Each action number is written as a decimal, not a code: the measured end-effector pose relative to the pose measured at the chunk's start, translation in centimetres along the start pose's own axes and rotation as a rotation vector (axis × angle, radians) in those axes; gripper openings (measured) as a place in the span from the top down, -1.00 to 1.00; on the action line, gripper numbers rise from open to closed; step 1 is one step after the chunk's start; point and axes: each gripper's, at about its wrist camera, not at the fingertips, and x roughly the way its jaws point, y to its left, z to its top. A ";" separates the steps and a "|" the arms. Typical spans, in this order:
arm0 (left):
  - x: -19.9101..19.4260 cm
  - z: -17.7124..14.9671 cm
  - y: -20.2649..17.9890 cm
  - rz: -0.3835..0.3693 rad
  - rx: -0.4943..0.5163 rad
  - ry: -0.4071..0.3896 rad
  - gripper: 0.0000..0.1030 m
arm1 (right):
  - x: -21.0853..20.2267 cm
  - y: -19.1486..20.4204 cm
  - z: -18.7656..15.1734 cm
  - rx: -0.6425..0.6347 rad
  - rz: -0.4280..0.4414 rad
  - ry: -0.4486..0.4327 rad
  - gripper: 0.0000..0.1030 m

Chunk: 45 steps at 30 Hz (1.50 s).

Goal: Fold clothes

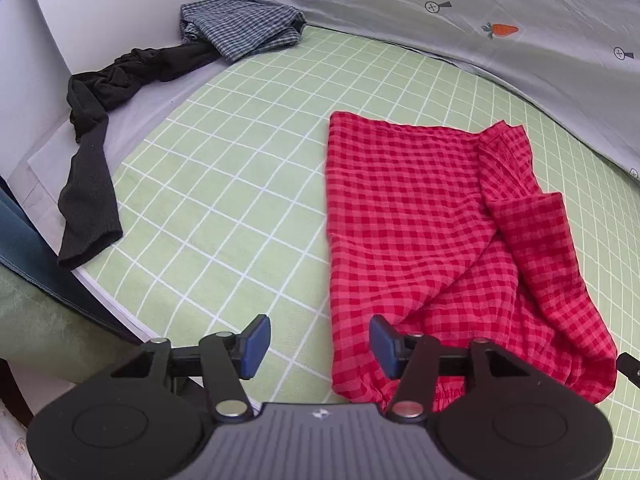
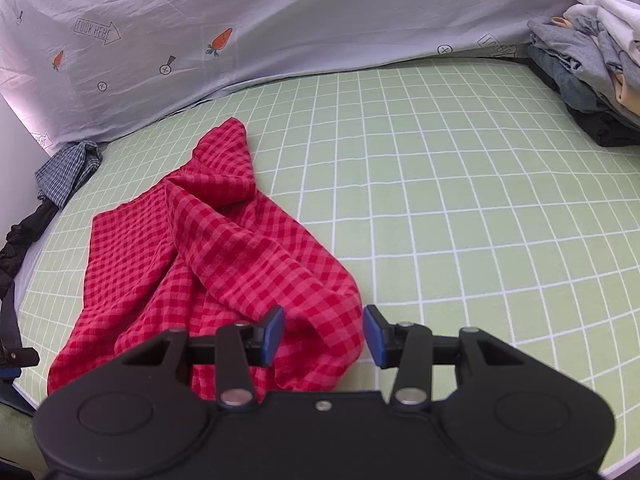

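A red checked garment point(image 1: 420, 220) lies partly folded on the green grid sheet point(image 1: 240, 168), its right side rumpled over itself. My left gripper point(image 1: 318, 346) is open, hovering above the garment's near left edge, nothing between its blue pads. In the right wrist view the same red garment point(image 2: 224, 248) spreads left of centre. My right gripper point(image 2: 324, 334) is open above its near right corner, holding nothing. The tip of the other gripper point(image 2: 18, 356) shows at the left edge.
A black garment point(image 1: 96, 152) trails along the left edge of the sheet. A blue plaid garment point(image 1: 240, 28) sits at the far left corner. A stack of folded clothes point(image 2: 596, 76) stands at the far right. A grey printed sheet point(image 2: 240, 20) forms the back wall.
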 end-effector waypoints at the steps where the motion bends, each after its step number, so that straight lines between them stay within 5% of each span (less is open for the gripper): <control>1: -0.4 0.0 0.2 0.019 -0.012 -0.010 -0.23 | 0.2 0.1 0.2 -0.001 0.013 0.003 0.14; 8: 0.4 0.7 0.8 0.046 0.021 -0.005 -0.26 | 3.3 2.3 3.2 0.048 0.089 0.040 0.21; 14: 3.2 5.7 0.8 0.006 0.005 -0.001 -0.26 | 5.5 3.8 7.1 0.186 0.130 0.044 0.29; 21: 8.0 10.7 -1.6 -0.019 0.129 -0.001 -0.26 | 9.5 5.1 10.1 0.275 0.168 0.048 0.32; 31: 16.3 14.2 -3.4 0.007 0.215 0.091 -0.26 | 15.7 6.0 11.3 0.380 0.175 0.233 0.20; 33: 17.4 14.3 -3.6 0.031 0.231 0.104 -0.26 | 16.4 5.9 11.4 0.397 0.189 0.250 0.73; 34: 17.6 14.4 -3.6 0.034 0.232 0.103 -0.26 | 16.3 5.9 11.6 0.389 0.198 0.236 0.92; 41: 18.7 15.2 -3.4 0.037 0.228 0.082 -0.28 | 13.5 4.4 15.3 0.272 0.133 0.051 0.99; 45: 19.2 15.7 -3.4 0.039 0.218 0.075 -0.28 | 12.1 1.6 18.4 0.198 -0.056 -0.114 0.99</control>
